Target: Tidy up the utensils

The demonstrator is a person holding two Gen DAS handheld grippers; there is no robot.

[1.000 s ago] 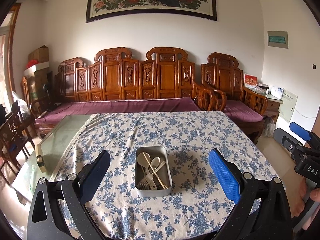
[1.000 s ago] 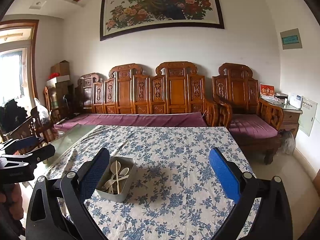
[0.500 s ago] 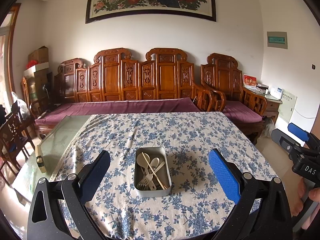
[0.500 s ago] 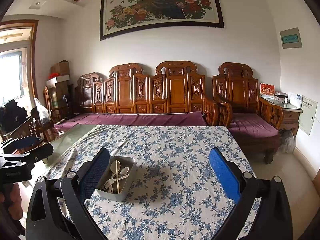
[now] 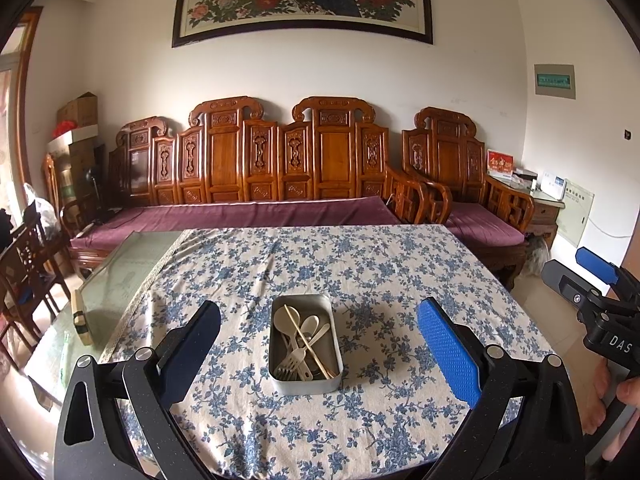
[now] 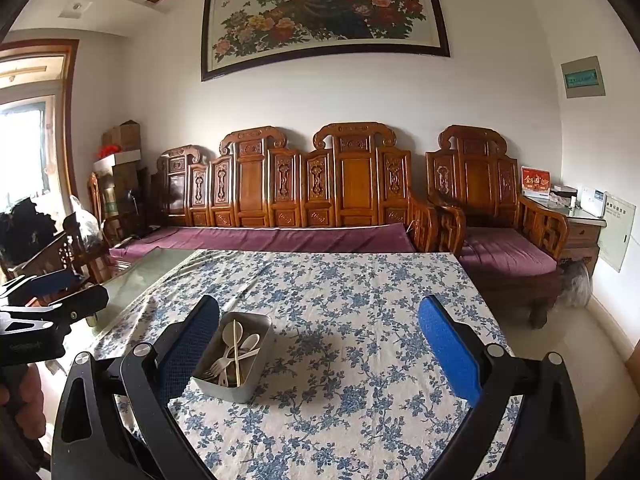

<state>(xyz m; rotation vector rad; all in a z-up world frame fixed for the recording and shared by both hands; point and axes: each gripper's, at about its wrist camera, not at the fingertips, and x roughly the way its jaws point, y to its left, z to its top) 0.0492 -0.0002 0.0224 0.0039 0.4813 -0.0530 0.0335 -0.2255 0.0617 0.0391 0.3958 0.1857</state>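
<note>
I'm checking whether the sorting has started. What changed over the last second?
Almost nothing. The left gripper crept slightly toward the metal tin of utensils; the right gripper barely shifted. Nothing was taken hold of or let go. Both grippers stay open and empty above the floral tablecloth, and the spoons, forks and chopsticks remain piled in the tin, untouched.

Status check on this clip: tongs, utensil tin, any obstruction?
Left tongs open, empty. Right tongs open, empty. Metal tin on floral tablecloth, holding spoons, forks, chopsticks; untouched. Nothing in the way.
</note>
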